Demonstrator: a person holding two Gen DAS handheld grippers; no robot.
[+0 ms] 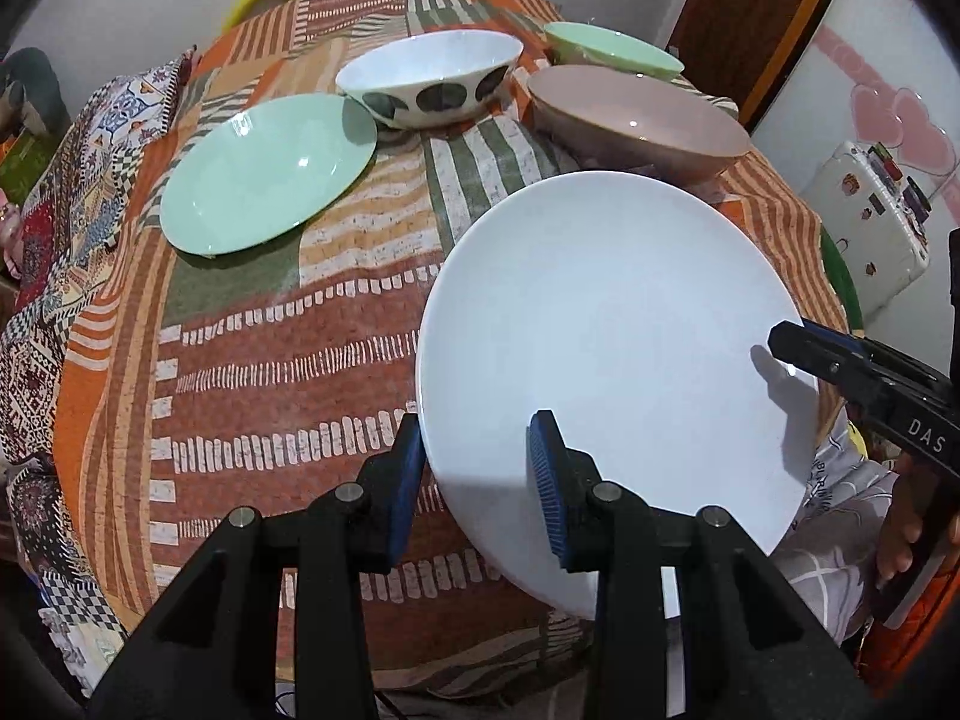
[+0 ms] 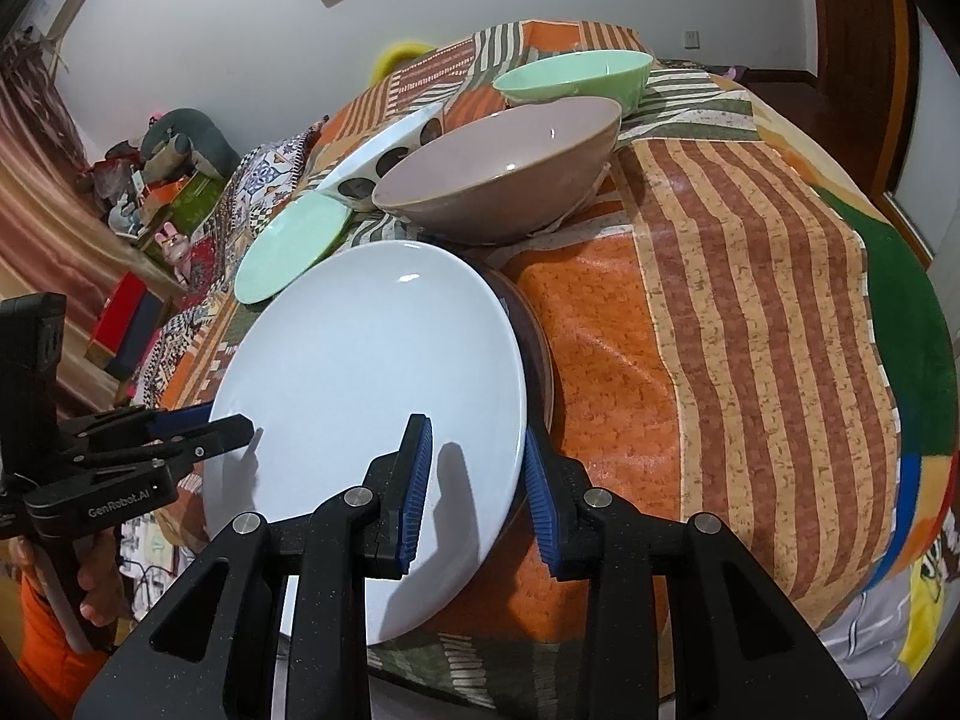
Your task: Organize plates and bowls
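Now lowering white plate, both claws pinching its rim: left gripper on near-left edge, right gripper on opposite edge, pads straddling rim. Plate tilting above patterned tablecloth, near edge overhanging front of table; dark rim of brown dish showing just beneath in right wrist view. Judging best: keeping plate level, centring over dish below, easing down evenly, releasing both grips together. Green plate, spotted bowl, pink bowl, green bowl sitting beyond, well apart
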